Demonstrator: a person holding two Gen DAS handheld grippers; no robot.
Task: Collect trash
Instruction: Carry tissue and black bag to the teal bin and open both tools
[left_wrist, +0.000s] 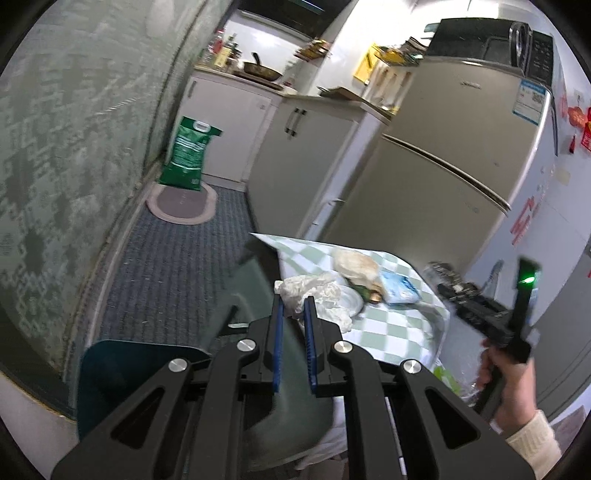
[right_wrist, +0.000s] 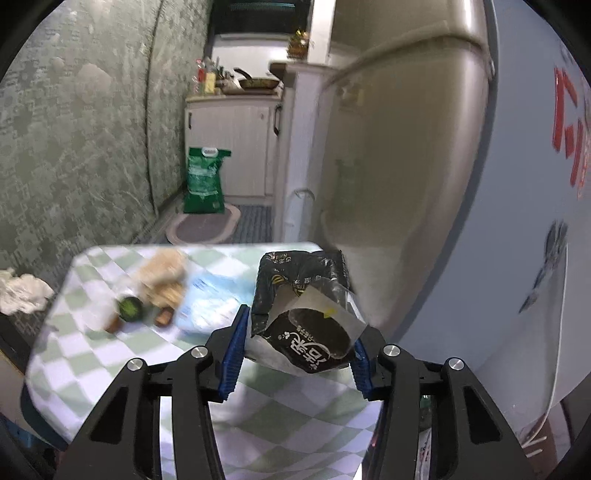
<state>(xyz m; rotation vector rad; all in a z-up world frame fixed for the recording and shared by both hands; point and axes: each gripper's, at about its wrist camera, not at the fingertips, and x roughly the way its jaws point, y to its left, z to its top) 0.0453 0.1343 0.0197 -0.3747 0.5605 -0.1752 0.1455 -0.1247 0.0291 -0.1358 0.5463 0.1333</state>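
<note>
Wrappers (right_wrist: 207, 299) on table (right_wrist: 92, 354), fridge (right_wrist: 406, 184) right, sack (right_wrist: 205, 181) behind

We look along each tool, angled down and close over the checkered counter (left_wrist: 399, 325); both views share it, the fridge (right_wrist: 388, 155) and the far green sack (left_wrist: 186, 155).

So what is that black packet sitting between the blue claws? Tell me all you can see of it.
The black packet is a crumpled, glossy plastic snack wrapper with white lettering and small yellow marks. Its top is torn open, showing a silvery inner lining. It sits tilted between the blue pads of the right gripper, above the checked tablecloth. Both pads appear to touch its sides, but the contact is partly hidden.
</note>
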